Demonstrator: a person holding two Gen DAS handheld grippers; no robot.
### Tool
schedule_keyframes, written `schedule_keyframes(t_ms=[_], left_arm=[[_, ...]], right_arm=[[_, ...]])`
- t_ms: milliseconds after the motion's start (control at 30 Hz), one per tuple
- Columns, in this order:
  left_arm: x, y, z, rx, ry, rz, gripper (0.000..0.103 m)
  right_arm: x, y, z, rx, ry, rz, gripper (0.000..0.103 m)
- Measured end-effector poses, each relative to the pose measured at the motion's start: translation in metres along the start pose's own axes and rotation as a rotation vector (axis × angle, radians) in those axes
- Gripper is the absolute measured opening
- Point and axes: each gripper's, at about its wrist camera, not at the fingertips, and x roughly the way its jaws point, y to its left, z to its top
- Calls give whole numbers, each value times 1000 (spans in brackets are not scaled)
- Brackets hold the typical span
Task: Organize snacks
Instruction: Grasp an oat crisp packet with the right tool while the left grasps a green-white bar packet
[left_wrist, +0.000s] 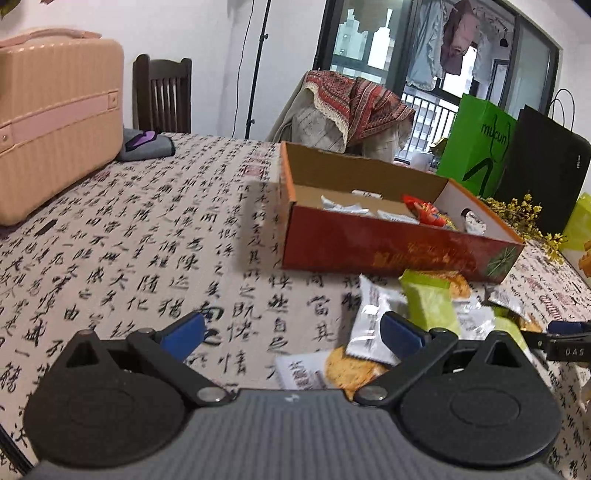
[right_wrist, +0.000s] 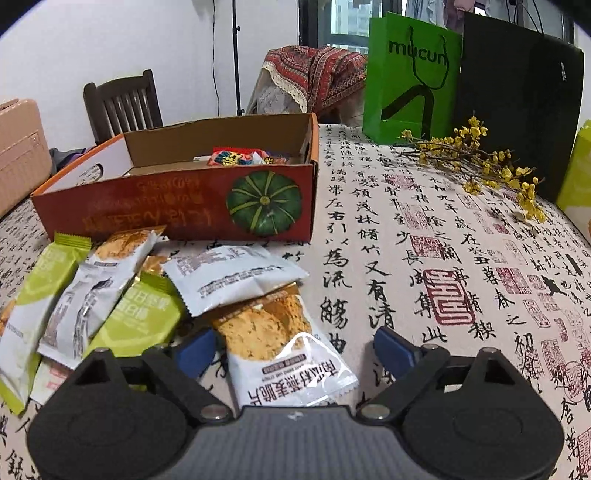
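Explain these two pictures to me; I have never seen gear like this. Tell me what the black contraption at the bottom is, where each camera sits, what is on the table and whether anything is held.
No robot here: a person holds a two-fingered gripper in each hand, with a camera on each looking along the fingers. One picture comes from the left gripper, the other from the right gripper. The black shape with blue pads is the tool itself. Both sets of jaws stand open and hold nothing. The right one's straddle an oat crisp packet without pressing it. On the calligraphy tablecloth lie loose snack packets before an orange cardboard box already holding some. Behind are a green bag, a black bag, yellow flowers and a pink case.
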Motion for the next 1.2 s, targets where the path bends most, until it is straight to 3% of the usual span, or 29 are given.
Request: schedule_keyframes(t_ms=[67, 100, 133, 233, 600, 800, 1200], left_arm=[[1, 3, -2, -3, 7, 6, 103], [1, 4, -3, -5, 10, 9, 103], [2, 6, -4, -7, 13, 12, 103], [4, 8, -5, -13, 22, 16, 103], [4, -12, -8, 5, 26, -38, 103], [8, -45, -9, 24, 32, -82, 103], [28, -104, -22, 111, 42, -9, 101]], right_arm=[[-4, 3, -2, -11, -10, 12, 76], [-5, 3, -1, -15, -16, 18, 63], [-7, 4, -1, -18, -19, 18, 57], [-14, 10, -7, -32, -33, 13, 46], [-56, 8, -20, 58, -179, -3, 42], [-62, 12, -25, 79, -200, 9, 42], [-65, 7, -36, 139, -208, 36, 42]])
